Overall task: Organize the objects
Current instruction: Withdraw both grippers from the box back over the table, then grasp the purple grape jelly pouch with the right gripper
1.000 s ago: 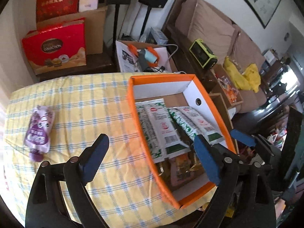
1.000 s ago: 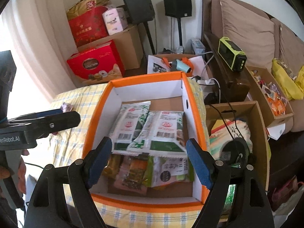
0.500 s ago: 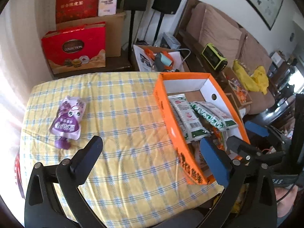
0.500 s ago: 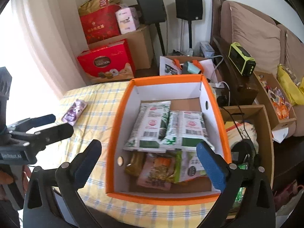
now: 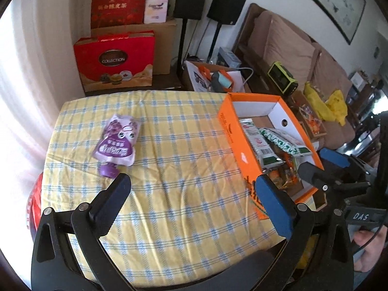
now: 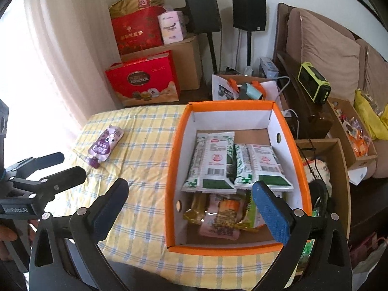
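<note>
A purple drink pouch (image 5: 117, 143) lies on the yellow checked tablecloth (image 5: 181, 169), left of an orange box (image 5: 236, 140). The pouch also shows in the right wrist view (image 6: 105, 144). The box (image 6: 173, 169) holds green-and-white snack packs (image 6: 213, 162) and other wrapped snacks (image 6: 223, 218). My left gripper (image 5: 194, 194) is open and empty above the cloth, near the pouch's cap. My right gripper (image 6: 190, 201) is open and empty above the box's near left corner.
Red gift boxes (image 5: 116, 60) and cardboard cartons (image 6: 186, 58) stand behind the table. A sofa (image 5: 291, 48), a green-yellow device (image 6: 314, 86) and open cartons (image 6: 322, 165) lie to the right. The table's near edge is close below both grippers.
Both grippers have pulled back and up. The left one has swung left, from over the box to over the cloth near the pouch. Both stay open.
</note>
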A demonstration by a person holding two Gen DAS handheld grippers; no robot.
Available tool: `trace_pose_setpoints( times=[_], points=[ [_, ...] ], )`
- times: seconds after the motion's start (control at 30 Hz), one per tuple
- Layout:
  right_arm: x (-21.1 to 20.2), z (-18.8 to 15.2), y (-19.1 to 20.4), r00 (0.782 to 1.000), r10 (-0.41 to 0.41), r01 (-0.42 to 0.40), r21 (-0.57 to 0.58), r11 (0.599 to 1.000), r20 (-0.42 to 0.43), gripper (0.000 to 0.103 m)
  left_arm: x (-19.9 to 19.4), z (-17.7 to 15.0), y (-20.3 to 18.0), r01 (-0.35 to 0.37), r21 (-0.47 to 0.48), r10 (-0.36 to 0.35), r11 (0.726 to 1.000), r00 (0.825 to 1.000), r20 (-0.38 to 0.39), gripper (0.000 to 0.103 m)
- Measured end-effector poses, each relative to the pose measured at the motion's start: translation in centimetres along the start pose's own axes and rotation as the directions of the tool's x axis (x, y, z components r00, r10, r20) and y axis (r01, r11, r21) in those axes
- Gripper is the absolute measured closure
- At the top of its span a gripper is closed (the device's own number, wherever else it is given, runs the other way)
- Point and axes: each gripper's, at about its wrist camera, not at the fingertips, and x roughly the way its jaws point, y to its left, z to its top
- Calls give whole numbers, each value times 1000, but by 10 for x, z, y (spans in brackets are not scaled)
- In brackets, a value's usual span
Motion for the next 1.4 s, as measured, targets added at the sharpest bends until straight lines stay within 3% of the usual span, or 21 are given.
trace_pose_setpoints(
  times=[0.57, 0.77, 1.0, 1.4],
  points=[
    [13, 7, 50, 1000, 18, -18, -39, 999, -8, 1, -18, -6, 56, -53, -52, 54, 997, 998, 15, 0],
    [22, 8, 68, 997, 74, -73, -44, 996, 7, 0, -18, -4, 89, -93, -85, 95, 992, 995, 22, 0],
    [42, 11, 88, 993, 118, -117, -42, 992, 6, 1, 2, -14, 123, -103, -129, 102, 986, 995, -12, 0],
    [83, 33, 106, 980, 192, -193, -4, 981, -52, 0, 43, -20, 138, -109, -132, 102, 985, 993, -63, 1]
  ],
)
